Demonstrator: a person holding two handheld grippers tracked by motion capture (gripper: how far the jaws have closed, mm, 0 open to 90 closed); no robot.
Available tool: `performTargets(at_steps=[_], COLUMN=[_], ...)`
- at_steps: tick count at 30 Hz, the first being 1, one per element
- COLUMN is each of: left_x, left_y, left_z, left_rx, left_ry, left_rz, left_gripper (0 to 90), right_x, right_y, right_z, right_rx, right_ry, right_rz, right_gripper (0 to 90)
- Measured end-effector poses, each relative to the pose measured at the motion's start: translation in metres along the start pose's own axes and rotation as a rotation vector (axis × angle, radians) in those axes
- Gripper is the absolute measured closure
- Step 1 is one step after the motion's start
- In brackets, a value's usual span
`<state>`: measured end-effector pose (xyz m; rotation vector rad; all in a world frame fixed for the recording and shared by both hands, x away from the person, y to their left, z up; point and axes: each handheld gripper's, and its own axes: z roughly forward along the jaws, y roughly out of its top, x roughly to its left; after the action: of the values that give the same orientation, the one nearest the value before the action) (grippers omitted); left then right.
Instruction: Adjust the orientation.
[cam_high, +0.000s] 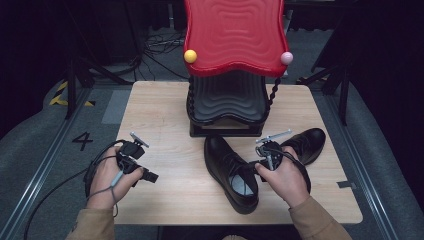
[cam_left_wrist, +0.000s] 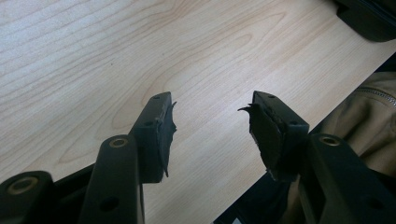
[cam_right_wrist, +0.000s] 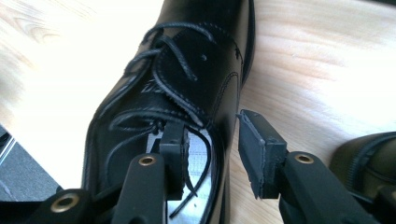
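Black leather lace-up shoe (cam_right_wrist: 187, 84) is sitting unshelved on tabletop (cam_high: 165, 125); right gripper (cam_right_wrist: 212, 154) fingers straddling its collar, unclamped; left gripper (cam_left_wrist: 212, 130) fingers apart, idling.

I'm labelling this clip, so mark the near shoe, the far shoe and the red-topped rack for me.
near shoe (cam_high: 220, 155), high view, on its toe cap.
far shoe (cam_high: 311, 140), high view, on its upper.
red-topped rack (cam_high: 232, 30), high view, on the red wavy top.

Two black shoes (cam_high: 231, 172) (cam_high: 306, 144); one two-tier rack (cam_high: 227, 102); two ball knobs (cam_high: 190, 56) (cam_high: 286, 58); two hand-held grippers (cam_high: 150, 176) (cam_high: 254, 169).
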<state>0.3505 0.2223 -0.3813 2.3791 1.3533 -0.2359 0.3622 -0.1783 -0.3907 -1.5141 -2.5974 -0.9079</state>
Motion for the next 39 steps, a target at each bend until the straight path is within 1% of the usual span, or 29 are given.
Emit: performTargets(at_steps=[2,4,6,7,8,9,10,11,14,15,17,18,20,21,23,24,26,27,28,31,34,36,37,39], left_x=[0.000,0.000,-0.001,-0.001,-0.001,-0.001,-0.001,-0.001,0.000,0.000,0.001,0.001,0.001,0.001,0.001,0.001,0.001,0.001,0.001,0.002,0.003,0.004,0.003,0.003], left_y=[0.001,0.001,0.001,0.001,0.001,0.001,0.001,0.001,0.001,0.000,0.000,0.000,0.000,0.000,0.000,0.000,0.000,0.000,0.000,-0.001,0.000,0.001,0.002,0.003], left_z=[0.000,0.000,-0.001,-0.001,0.000,0.000,0.000,0.000,0.001,0.001,0.000,0.000,0.001,0.001,0.001,0.001,0.002,0.002,0.002,0.002,0.002,0.003,0.003,0.004], left_rx=[-0.001,-0.001,-0.003,-0.003,-0.004,-0.004,-0.002,-0.001,-0.002,-0.001,-0.001,-0.001,0.001,0.002,0.003,0.004,0.003,0.003,0.004,0.000,0.005,0.006,0.006,0.011], left_ry=[0.001,0.001,0.001,0.001,0.003,0.003,0.005,0.005,0.004,0.004,0.005,0.006,0.005,0.005,0.005,0.006,0.008,0.008,0.008,0.006,0.002,0.002,0.004,0.003], left_rz=[0.006,0.007,0.005,0.005,0.005,0.005,0.006,0.008,0.003,0.002,-0.002,-0.001,-0.002,-0.002,-0.003,-0.003,-0.001,-0.001,-0.002,-0.004,-0.004,-0.002,-0.004,0.002], left_gripper=[50.0,49.9,49.7,49.7,49.6,49.6,49.6,49.4,49.3,49.2,49.1,49.1,49.1,49.1,49.0,49.0,48.9,48.9,48.9,48.9,49.0,49.0,48.9,48.9], right_x=[-0.001,-0.003,-0.005,-0.007,-0.009,-0.009,-0.012,-0.015,-0.025,-0.030,-0.041,-0.047,-0.054,-0.058,-0.062,-0.063,-0.066,-0.066,-0.066,-0.065,-0.065,-0.068,-0.069,-0.071], right_y=[0.000,0.001,0.002,0.003,0.005,0.005,0.006,0.007,0.010,0.010,0.010,0.010,0.009,0.009,0.008,0.008,0.008,0.008,0.008,0.009,0.007,0.004,0.001,-0.005], right_z=[-0.007,-0.015,-0.026,-0.034,-0.039,-0.039,-0.043,-0.047,-0.055,-0.056,-0.056,-0.055,-0.052,-0.050,-0.042,-0.038,-0.031,-0.031,-0.027,-0.027,-0.033,-0.044,-0.053,-0.063], right_rx=[-0.006,0.000,-0.036,-0.040,-0.044,-0.044,-0.042,-0.033,-0.035,-0.029,0.002,0.017,0.041,0.047,0.079,0.089,0.114,0.114,0.129,0.134,0.164,0.180,0.190,0.217], right_ry=[-0.005,0.004,0.005,0.004,0.002,0.002,-0.014,-0.046,-0.106,-0.127,-0.190,-0.212,-0.226,-0.227,-0.218,-0.213,-0.198,-0.198,-0.156,-0.162,-0.153,-0.140,-0.134,-0.126], right_rz=[-0.026,-0.046,-0.067,-0.075,-0.085,-0.085,-0.091,-0.101,-0.116,-0.113,-0.101,-0.089,-0.073,-0.063,-0.053,-0.050,-0.048,-0.048,-0.049,-0.048,-0.067,-0.079,-0.093,-0.109], right_gripper=[62.5,61.9,62.2,62.9,63.2,63.2,63.9,64.3,62.7,62.5,62.1,61.3,59.9,59.4,58.8,60.1,64.4,64.4,74.1,75.6,77.0,77.3,77.1,76.9])
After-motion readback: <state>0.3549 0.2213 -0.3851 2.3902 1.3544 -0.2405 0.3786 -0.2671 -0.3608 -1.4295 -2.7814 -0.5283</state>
